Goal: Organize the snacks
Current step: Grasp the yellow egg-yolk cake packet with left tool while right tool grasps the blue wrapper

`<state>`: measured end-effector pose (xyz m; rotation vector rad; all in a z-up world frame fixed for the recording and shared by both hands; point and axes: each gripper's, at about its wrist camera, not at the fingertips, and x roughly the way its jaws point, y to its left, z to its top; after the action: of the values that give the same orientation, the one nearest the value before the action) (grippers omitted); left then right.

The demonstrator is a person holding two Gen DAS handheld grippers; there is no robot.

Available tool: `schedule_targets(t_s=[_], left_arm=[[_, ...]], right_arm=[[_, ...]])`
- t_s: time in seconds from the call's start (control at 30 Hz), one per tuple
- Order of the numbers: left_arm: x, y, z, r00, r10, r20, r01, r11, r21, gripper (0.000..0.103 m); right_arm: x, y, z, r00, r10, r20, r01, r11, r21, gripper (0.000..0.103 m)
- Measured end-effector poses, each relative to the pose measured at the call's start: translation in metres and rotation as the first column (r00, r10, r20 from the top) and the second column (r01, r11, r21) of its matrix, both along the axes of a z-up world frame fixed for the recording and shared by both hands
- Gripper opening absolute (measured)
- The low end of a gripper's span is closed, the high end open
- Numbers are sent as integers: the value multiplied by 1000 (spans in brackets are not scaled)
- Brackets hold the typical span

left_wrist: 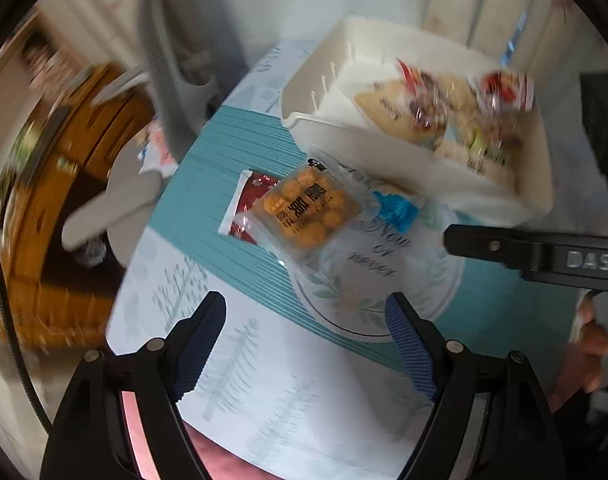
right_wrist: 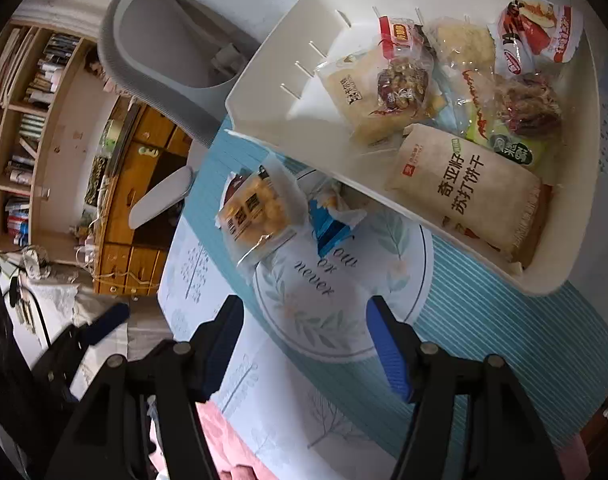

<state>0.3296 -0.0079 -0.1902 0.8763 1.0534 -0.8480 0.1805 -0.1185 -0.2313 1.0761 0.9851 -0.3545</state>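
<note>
The table wears a printed cloth, teal stripes around a pale leafy circle with script lettering, white tree-patterned panels toward the near edge. A white tray sits on the far side, its near wall overhanging the circle's rim. Just beside that wall, three snack packs lie loose on the cloth: a clear pack of orange balls, a red packet tucked partly under it, and a blue-and-white wrapper close against the tray. The orange pack overlaps the circle's edge. The left view is blurred; the right one shows the cloth sharply.
</note>
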Motion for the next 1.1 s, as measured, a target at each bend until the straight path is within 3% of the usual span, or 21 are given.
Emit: schedule_targets(t_s=[0.17,0.43,0.53,0.73,0.9,1.1], left_arm=[[19,-15,-29,988,-151,-39,153,986,66,81],[33,-37,-73,939,-325,-110,335,938,93,81],[41,-48,-85,933,-330,-147,342,937,71,88],[58,-62,-104,932,-317,-174,327,945,31,89],[68,-70,-113,936,-309,-167,314,949,0,97],[77,-77,-123,943,-305,-132,307,952,-3,99]], right_arm=[[11,4,-12,1000,-15,-1,15,1000,-20,64],[29,12,-25,1000,-21,10,22,994,-107,64],[34,13,-29,1000,-29,12,30,990,-138,64],[43,13,-40,999,-47,-2,46,986,-163,64],[45,12,-44,998,-58,-12,55,982,-179,64],[50,11,-51,997,-74,-20,69,978,-199,61]])
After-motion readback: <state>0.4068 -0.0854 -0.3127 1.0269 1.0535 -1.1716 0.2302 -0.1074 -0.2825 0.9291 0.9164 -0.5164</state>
